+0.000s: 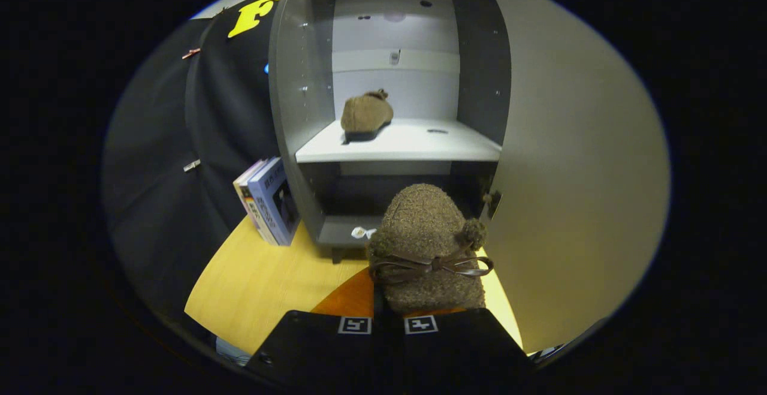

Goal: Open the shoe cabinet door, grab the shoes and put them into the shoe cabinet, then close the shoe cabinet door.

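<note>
**Second shoe in hand, shelf ahead**

We are in the middle step: the door is open and the shoes are going in. At lower centre of the frame our gripper (388, 317) has its two fingers drawn close together on the heel edge of a brown fuzzy slipper with a dark ribbon bow and a pompom (428, 245); we judge it clenched on that slipper, though the contact itself is hidden under the shoe.

The grey shoe cabinet (287, 101) stands in the upper centre, its pale door (575, 161) swung wide to the right. On the white middle shelf (419, 143) a matching brown slipper (366, 114) already sits at the left end, toe pointing away from us. The carried slipper hangs in front of the dark lower compartment, above the yellow wooden tabletop (257, 275). A few upright books (266, 200) lean at the cabinet's left side.

Next, we judge, the slipper has to rise and go forward onto the shelf's free right part, clearing the shelf lip and the door's inner edge, before the fingers let go.
</note>
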{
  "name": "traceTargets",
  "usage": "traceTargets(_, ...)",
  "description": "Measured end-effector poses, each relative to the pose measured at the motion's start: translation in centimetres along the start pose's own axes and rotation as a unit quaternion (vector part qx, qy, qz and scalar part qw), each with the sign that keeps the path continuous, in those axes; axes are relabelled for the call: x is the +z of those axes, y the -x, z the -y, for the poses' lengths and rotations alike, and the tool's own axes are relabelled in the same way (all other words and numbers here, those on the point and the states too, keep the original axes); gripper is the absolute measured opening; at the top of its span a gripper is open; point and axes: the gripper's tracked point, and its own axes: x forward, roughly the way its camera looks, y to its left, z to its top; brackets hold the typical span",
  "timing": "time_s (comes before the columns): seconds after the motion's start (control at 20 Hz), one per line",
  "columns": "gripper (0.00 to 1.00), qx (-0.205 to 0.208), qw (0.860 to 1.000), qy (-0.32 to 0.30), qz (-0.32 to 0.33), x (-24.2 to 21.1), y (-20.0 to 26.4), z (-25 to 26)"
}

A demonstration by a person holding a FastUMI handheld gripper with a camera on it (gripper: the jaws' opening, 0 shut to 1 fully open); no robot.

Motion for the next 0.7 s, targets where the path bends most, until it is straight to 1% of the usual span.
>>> traceTargets(0.3, 0.05, -0.029, 0.998, -0.002, 0.057, 8.3, -1.6, 1.5)
traceTargets(0.4, 0.06, -0.042, 0.997, 0.0, 0.062, 10.7, -2.1, 2.0)
traceTargets(0.5, 0.05, -0.046, 0.997, -0.003, 0.065, 12.9, -2.9, 2.1)
traceTargets(0.7, 0.05, -0.046, 0.996, -0.011, 0.07, 17.8, -6.0, 2.5)
